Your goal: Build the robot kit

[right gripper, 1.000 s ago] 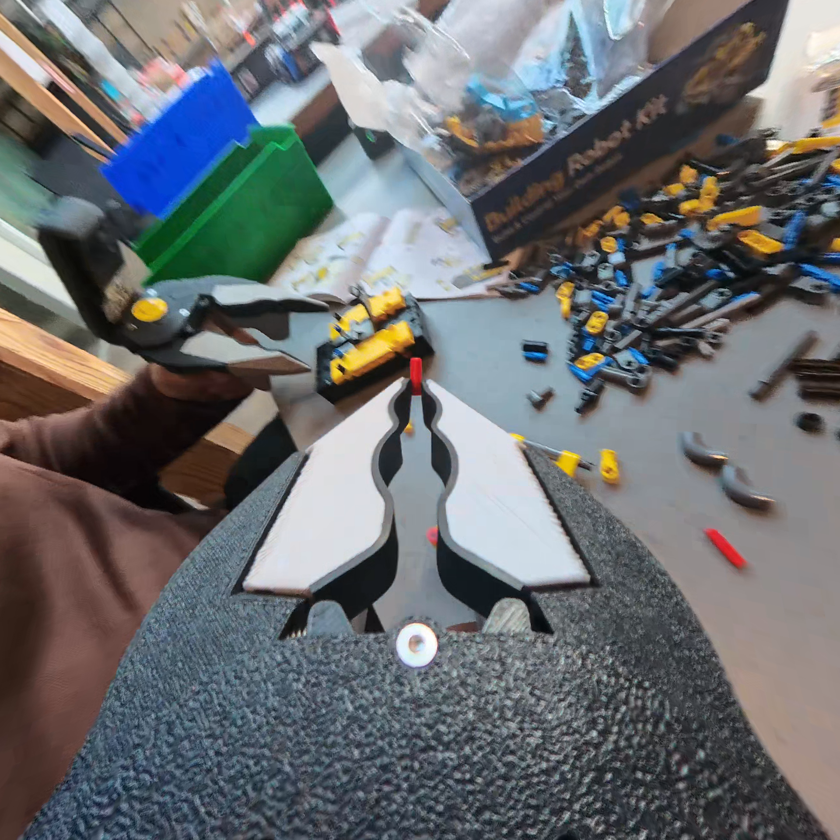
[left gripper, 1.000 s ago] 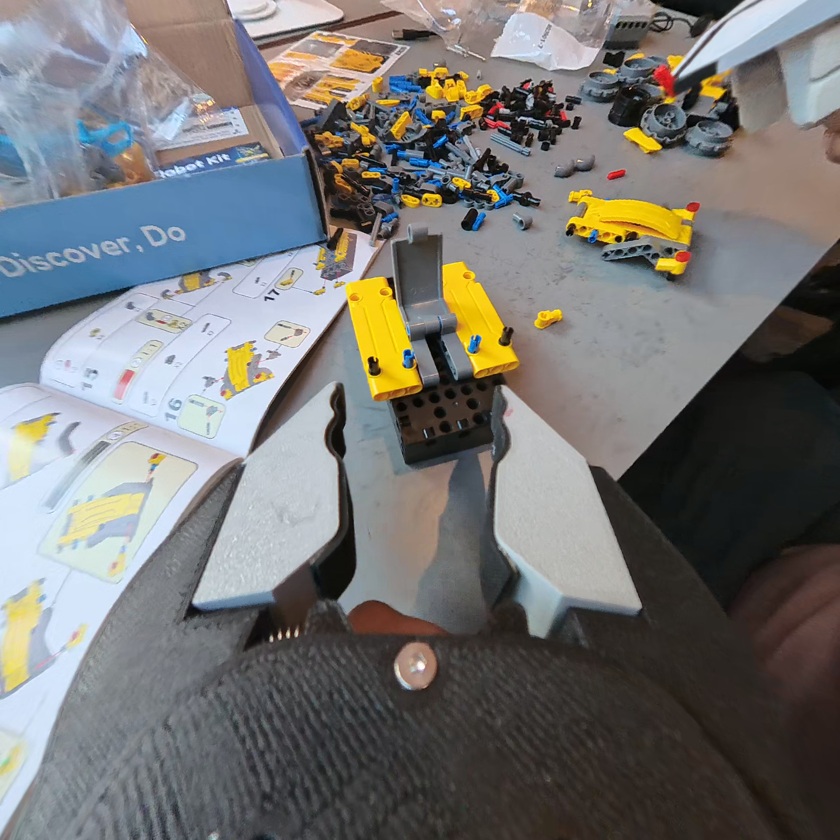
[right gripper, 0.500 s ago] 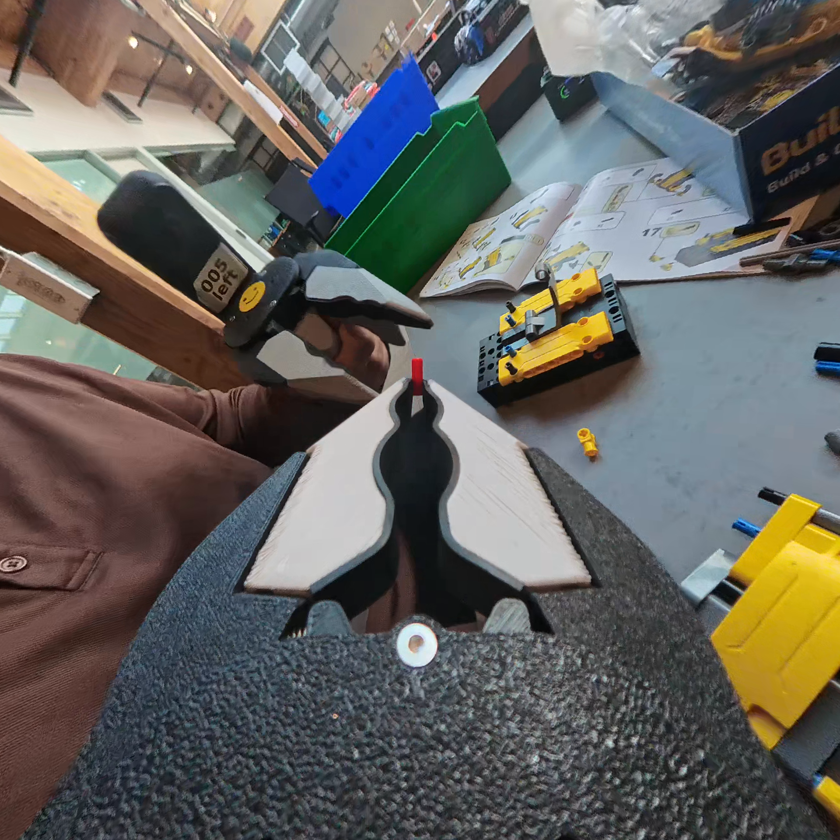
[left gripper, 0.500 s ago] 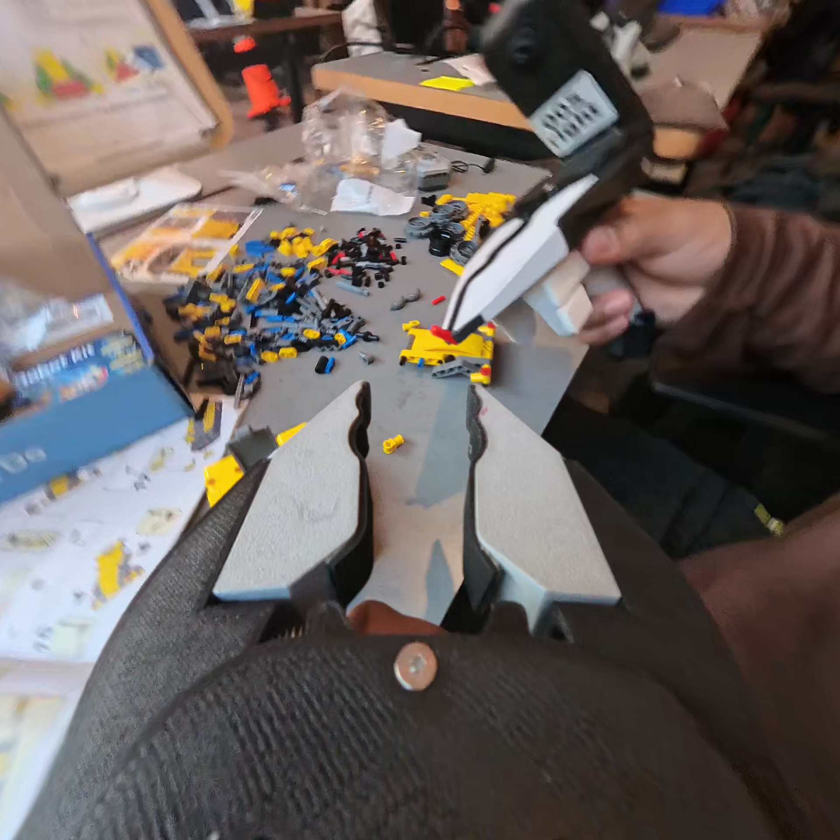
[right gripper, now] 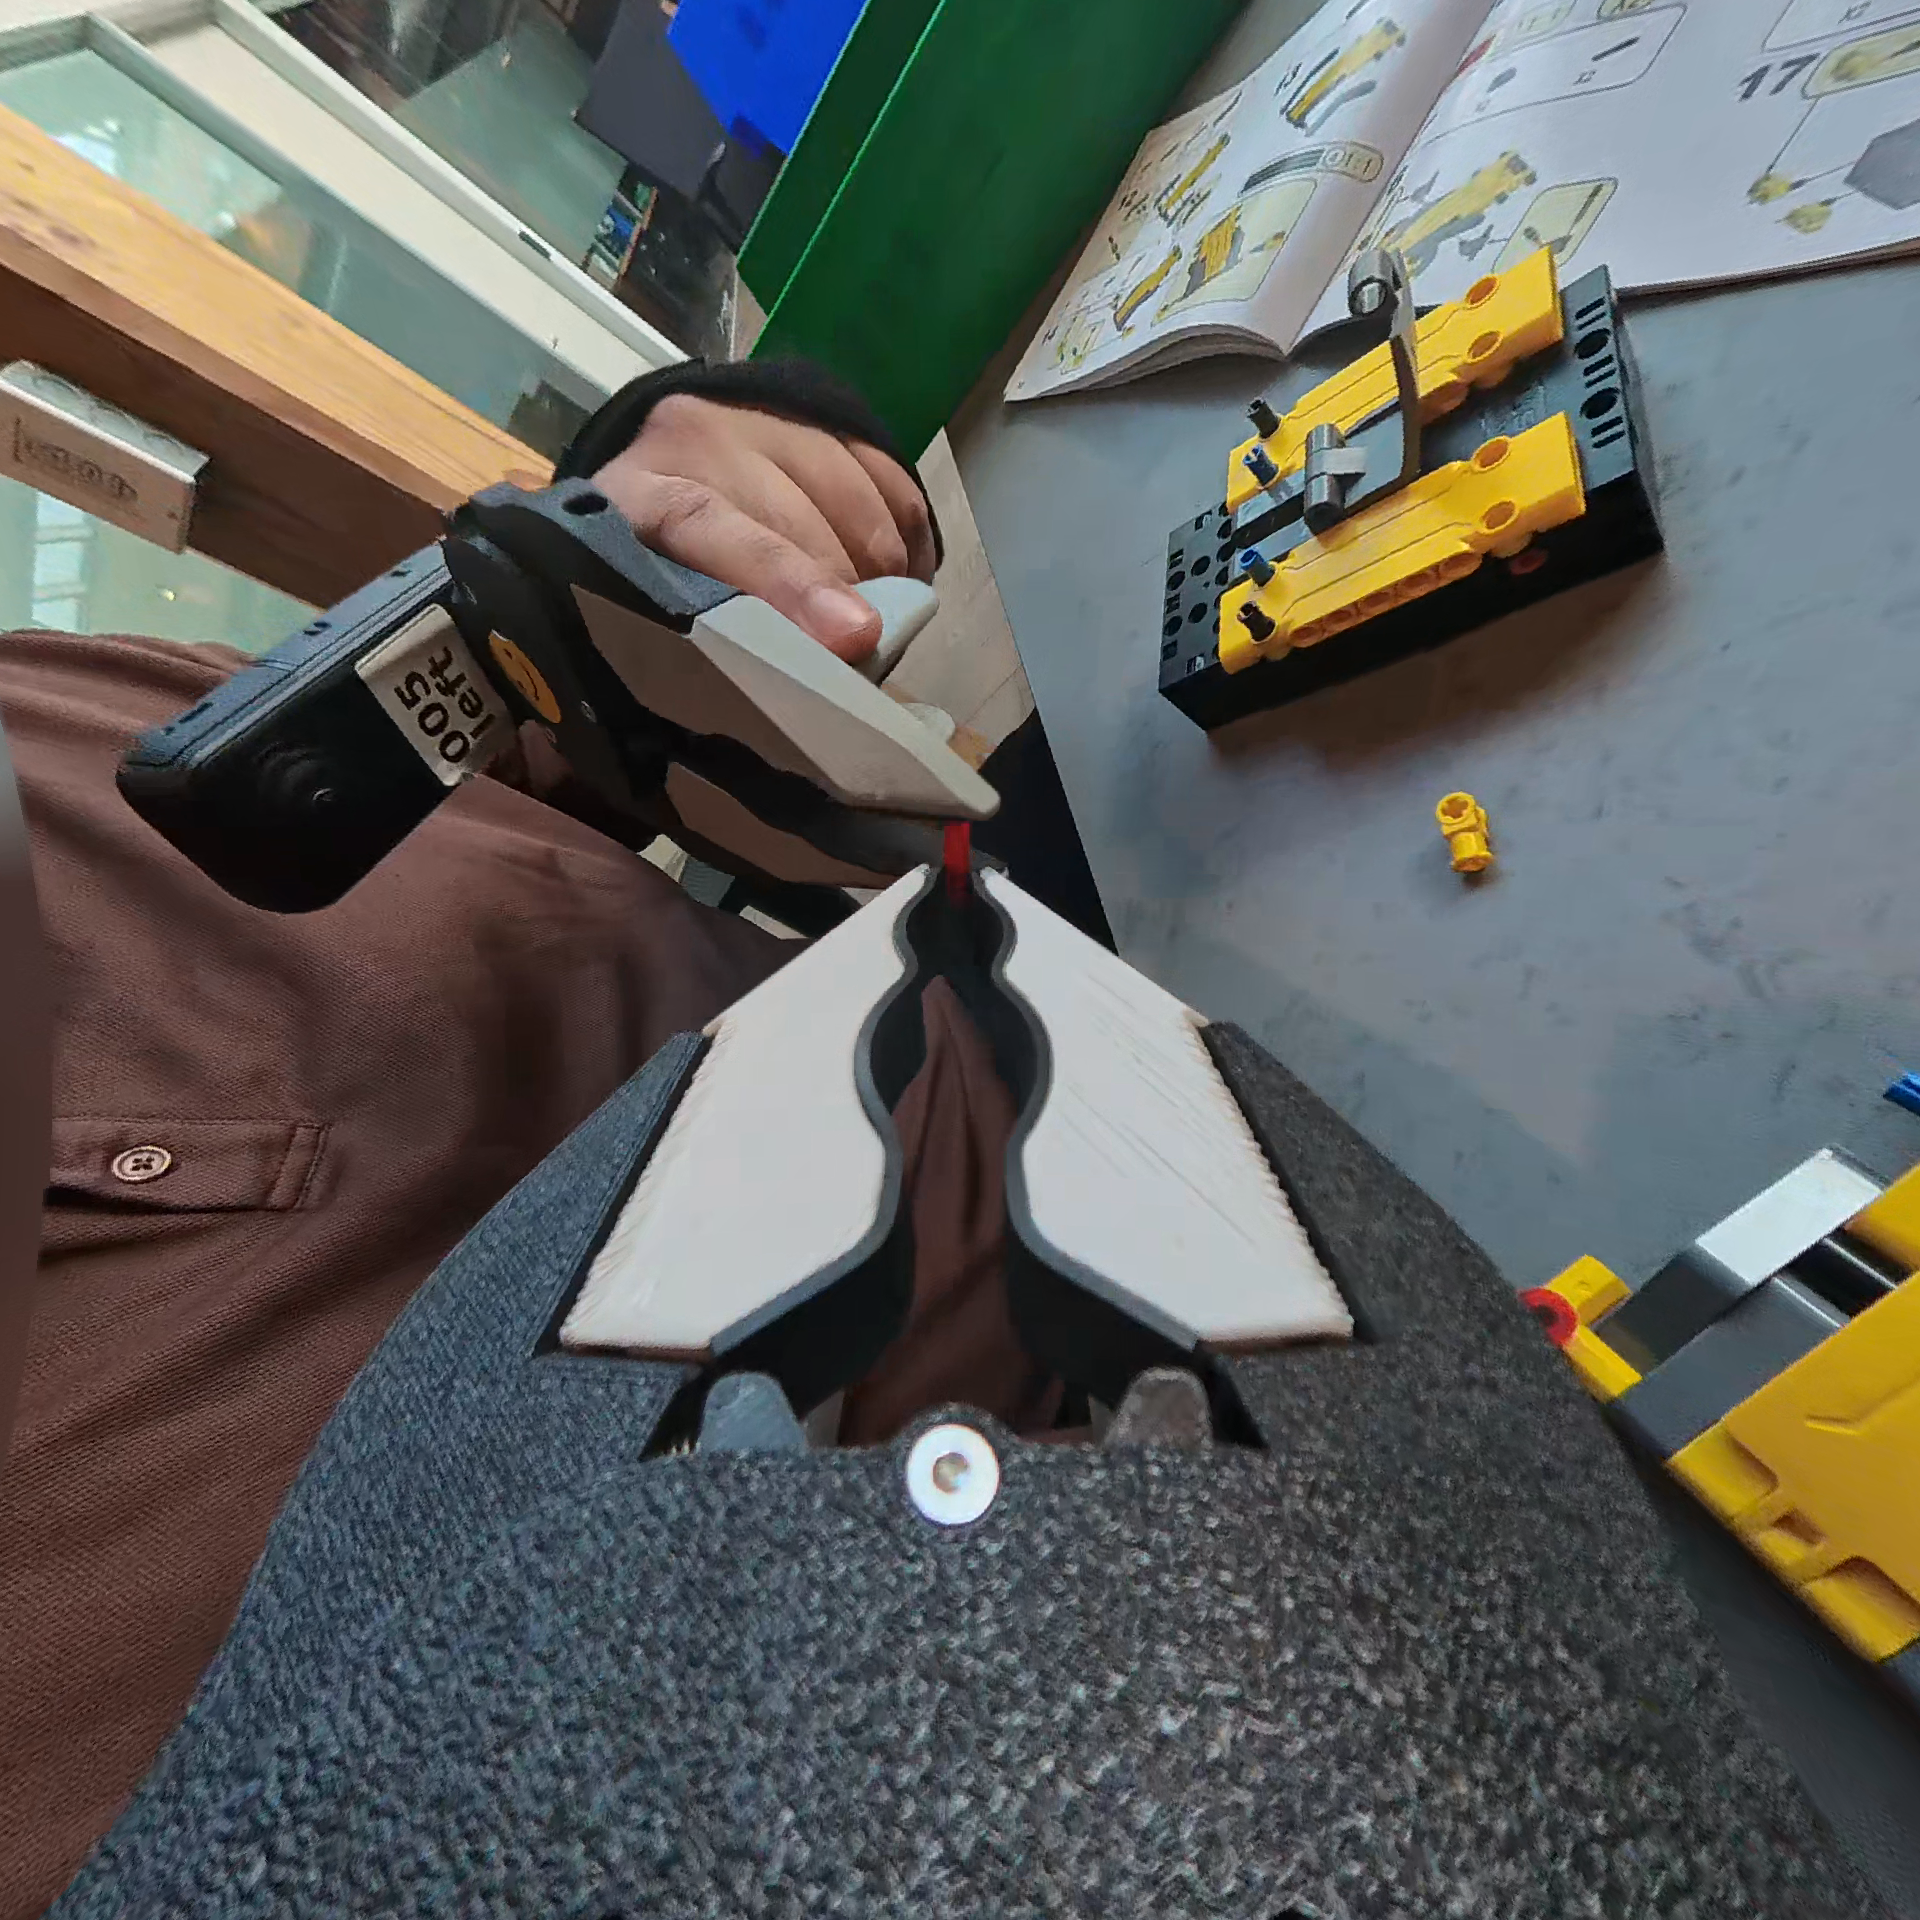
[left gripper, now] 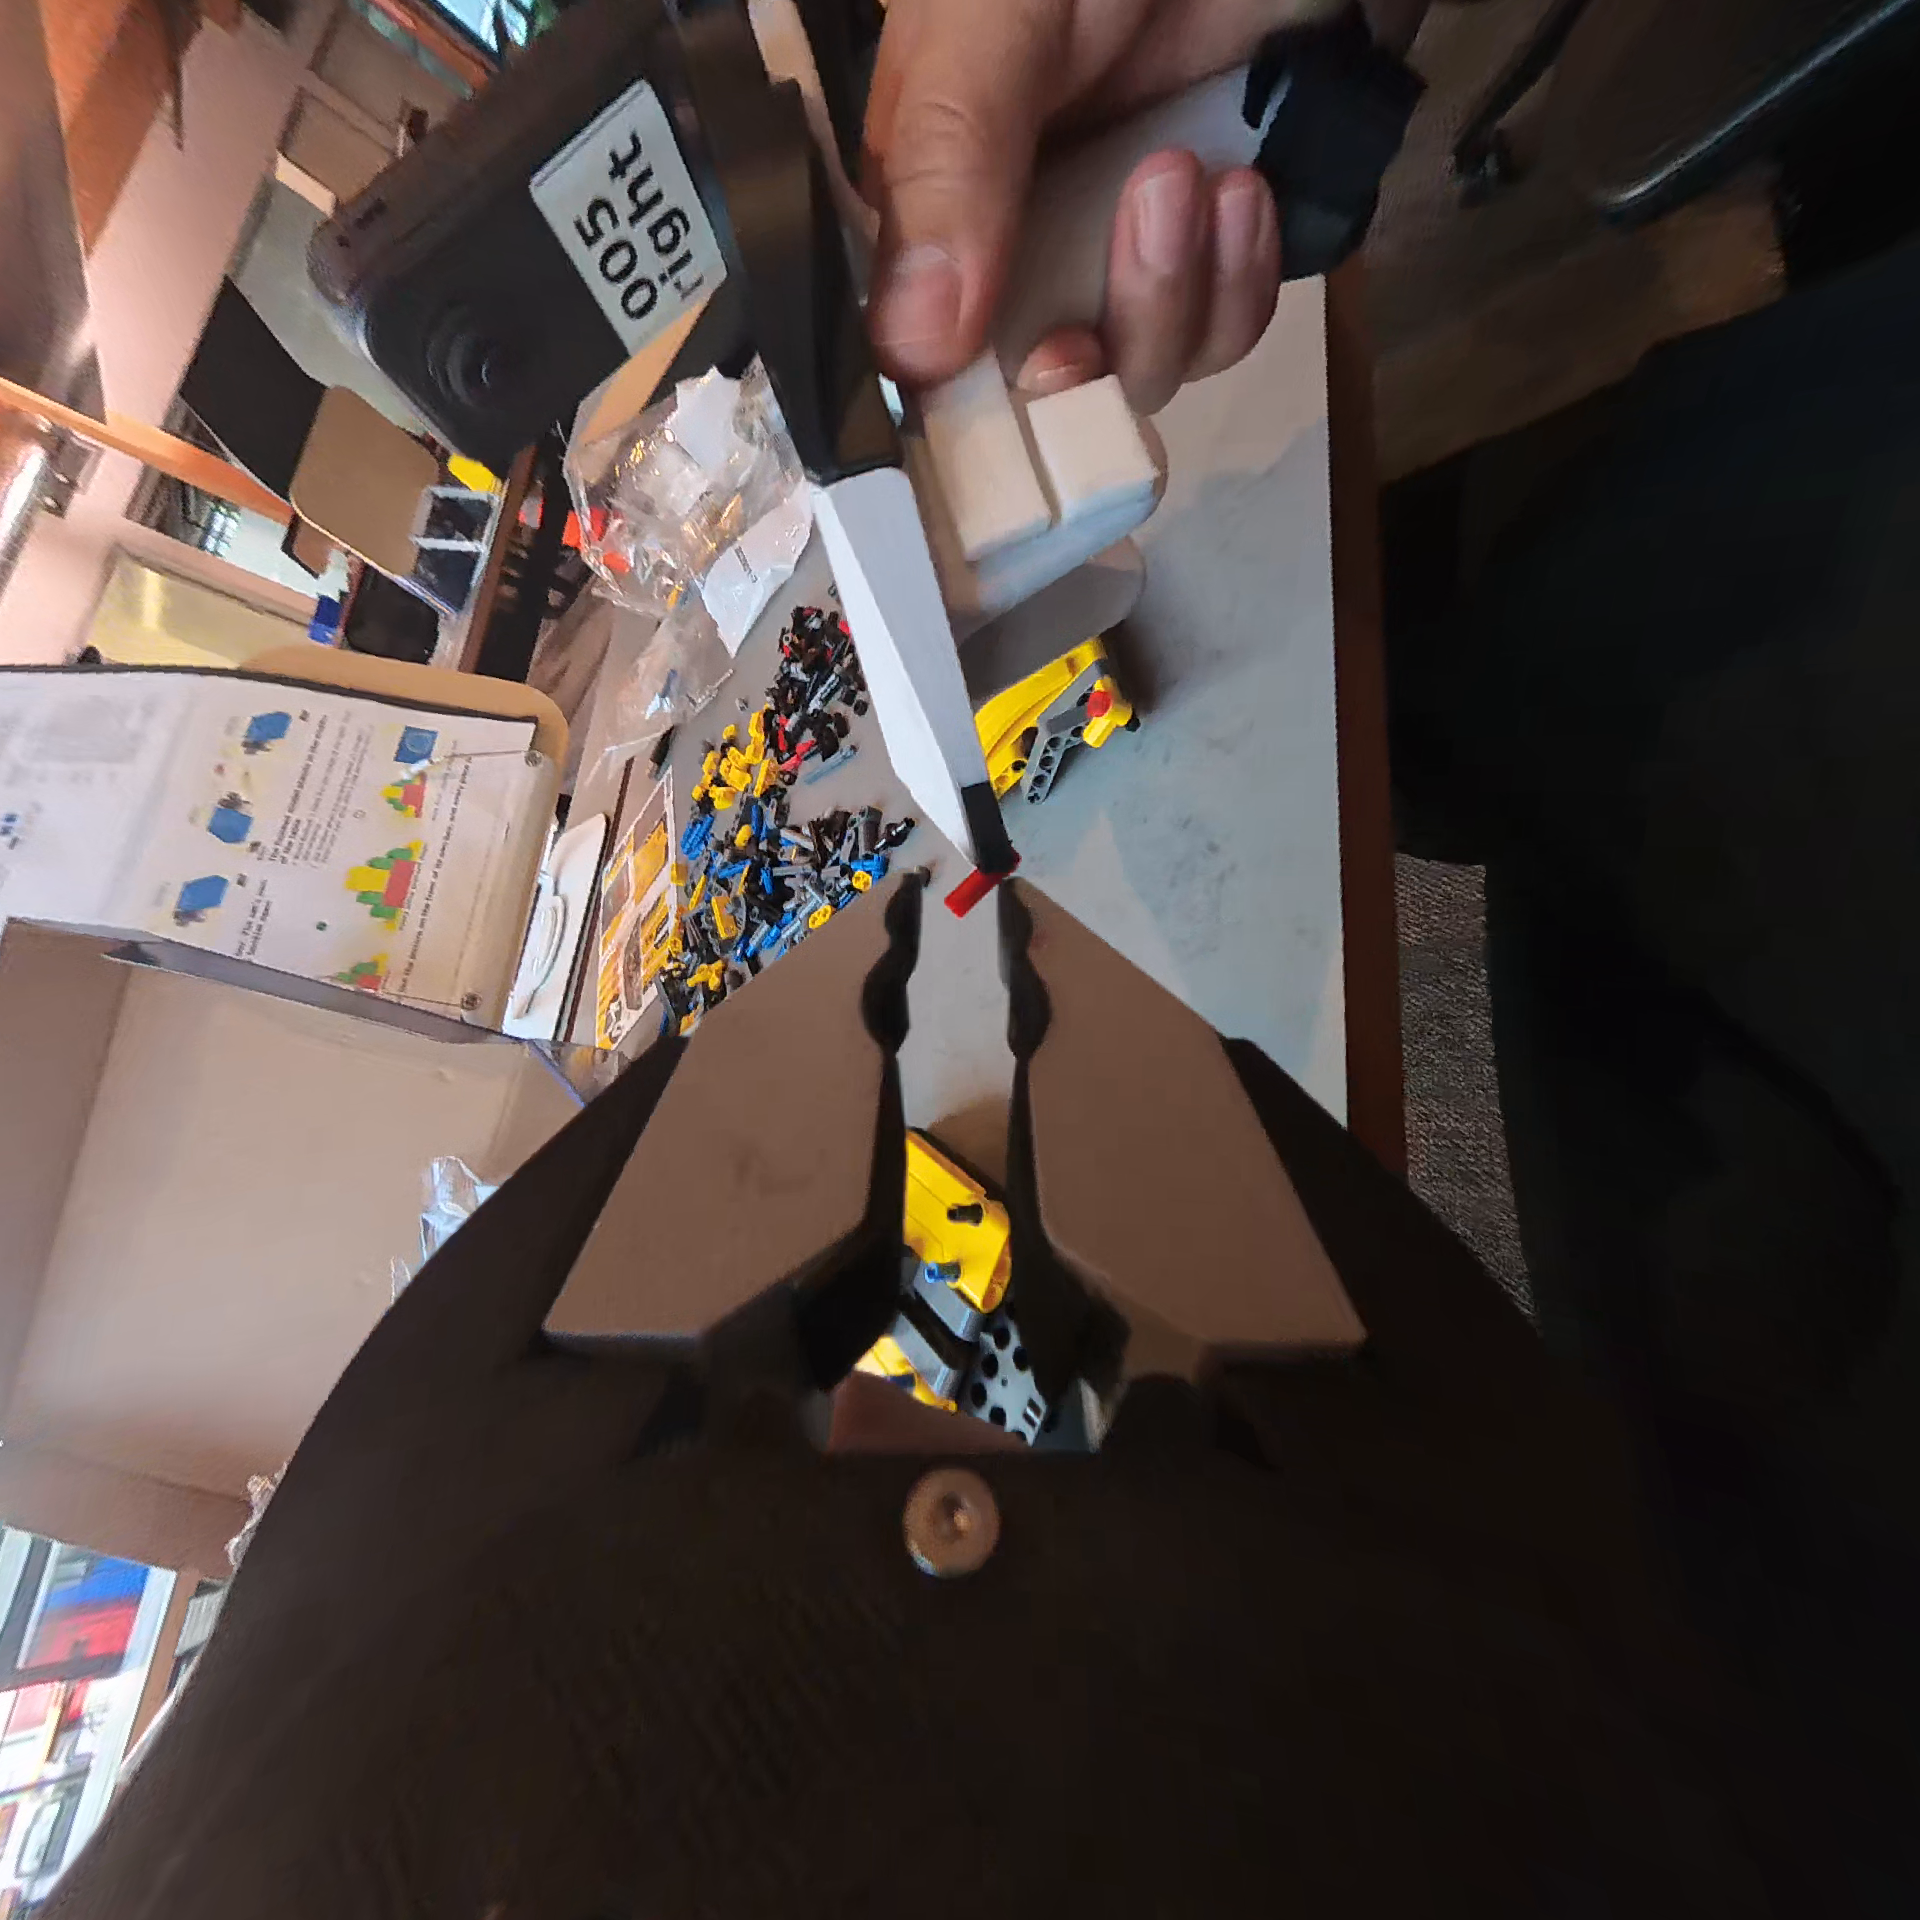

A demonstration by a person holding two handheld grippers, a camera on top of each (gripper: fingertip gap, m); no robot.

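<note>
Right hand-held gripper [right gripper: 954, 883]: clenched on a small red pin [right gripper: 954, 847], which protrudes from between the fingertips. Left hand-held gripper [left gripper: 961, 904]: released, fingers parted with a narrow gap, nothing gripped. The red pin [left gripper: 968, 891] sits just beside the left fingertips; contact cannot be determined. Both hand-held grippers are raised above the grey bench [right gripper: 1558, 883], tip to tip.

On the bench: a black perforated block carrying two yellow panels and a grey lever [right gripper: 1403, 499], a loose yellow connector [right gripper: 1467, 831] near it, an open instruction booklet [right gripper: 1455, 135] behind it, and a pile of mixed small parts [left gripper: 769, 831] farther away. An open cardboard box [left gripper: 260, 1195] stands beside the pile.
</note>
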